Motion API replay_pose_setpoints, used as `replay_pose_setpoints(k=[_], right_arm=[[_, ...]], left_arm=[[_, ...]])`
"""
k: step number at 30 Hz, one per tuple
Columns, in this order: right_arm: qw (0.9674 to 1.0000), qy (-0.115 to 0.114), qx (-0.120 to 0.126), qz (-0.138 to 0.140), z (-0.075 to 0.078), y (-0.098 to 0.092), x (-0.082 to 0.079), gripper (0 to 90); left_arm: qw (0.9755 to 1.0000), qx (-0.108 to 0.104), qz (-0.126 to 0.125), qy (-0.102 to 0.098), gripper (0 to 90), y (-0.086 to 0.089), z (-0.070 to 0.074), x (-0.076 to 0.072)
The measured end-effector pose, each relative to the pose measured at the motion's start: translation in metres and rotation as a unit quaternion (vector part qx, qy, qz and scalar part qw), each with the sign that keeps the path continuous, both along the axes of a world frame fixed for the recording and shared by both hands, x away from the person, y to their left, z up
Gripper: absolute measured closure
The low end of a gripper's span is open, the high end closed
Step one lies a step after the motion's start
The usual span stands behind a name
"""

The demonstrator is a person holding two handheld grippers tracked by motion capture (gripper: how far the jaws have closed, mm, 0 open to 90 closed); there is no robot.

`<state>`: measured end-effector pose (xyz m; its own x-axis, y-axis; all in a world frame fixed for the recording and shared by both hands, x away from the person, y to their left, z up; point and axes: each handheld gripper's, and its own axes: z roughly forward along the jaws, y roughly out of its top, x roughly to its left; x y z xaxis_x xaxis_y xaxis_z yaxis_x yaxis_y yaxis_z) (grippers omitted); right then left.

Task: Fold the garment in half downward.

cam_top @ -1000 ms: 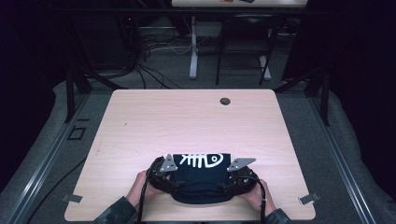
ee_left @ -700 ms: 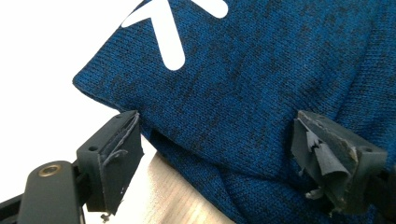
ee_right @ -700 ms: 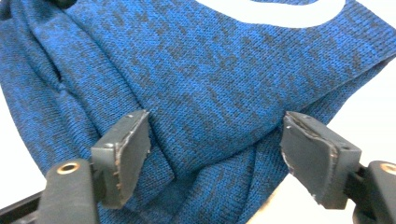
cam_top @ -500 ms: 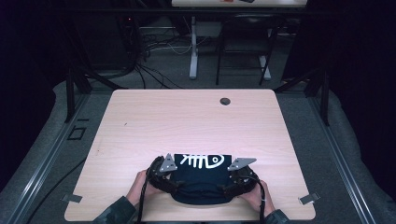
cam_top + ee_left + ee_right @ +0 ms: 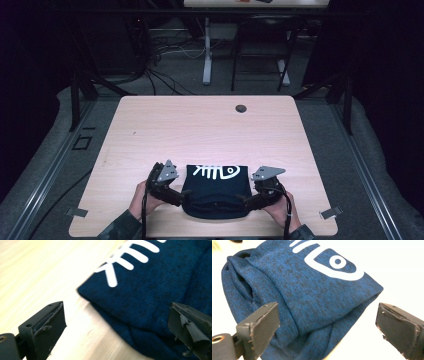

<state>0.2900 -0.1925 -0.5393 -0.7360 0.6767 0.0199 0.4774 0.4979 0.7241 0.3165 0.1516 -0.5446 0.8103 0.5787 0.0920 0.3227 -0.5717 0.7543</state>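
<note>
We see the folded blue shirt [image 5: 216, 192] lying at the counter's [image 5: 200, 130] near edge. Our left tongs [image 5: 176, 197] and right tongs [image 5: 250, 199] flank it, both spread wide, gripping nothing.

a pale wooden table [image 5: 200, 130] bears a folded blue garment [image 5: 216, 192] near its front edge.

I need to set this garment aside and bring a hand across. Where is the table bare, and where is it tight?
Bare: the whole table beyond the folded blue garment, up to the round hole, plus both side strips. Crowded: the near edge, where the left gripper and right gripper flank the garment.
</note>
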Motion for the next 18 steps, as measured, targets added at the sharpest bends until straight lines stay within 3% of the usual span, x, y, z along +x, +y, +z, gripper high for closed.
replay_pose_setpoints(k=[10,18], right_arm=[[0.9992,-0.012,-0.004,-0.038,0.001,-0.026,-0.004,2.9],[0.9967,0.0,-0.02,-0.078,-0.014,-0.054,0.001,3.4]], left_arm=[[0.9989,-0.012,0.046,0.0,0.4,0.032,0.001,0.004],[0.9958,0.008,0.088,0.025,0.3,0.059,-0.021,0.017]])
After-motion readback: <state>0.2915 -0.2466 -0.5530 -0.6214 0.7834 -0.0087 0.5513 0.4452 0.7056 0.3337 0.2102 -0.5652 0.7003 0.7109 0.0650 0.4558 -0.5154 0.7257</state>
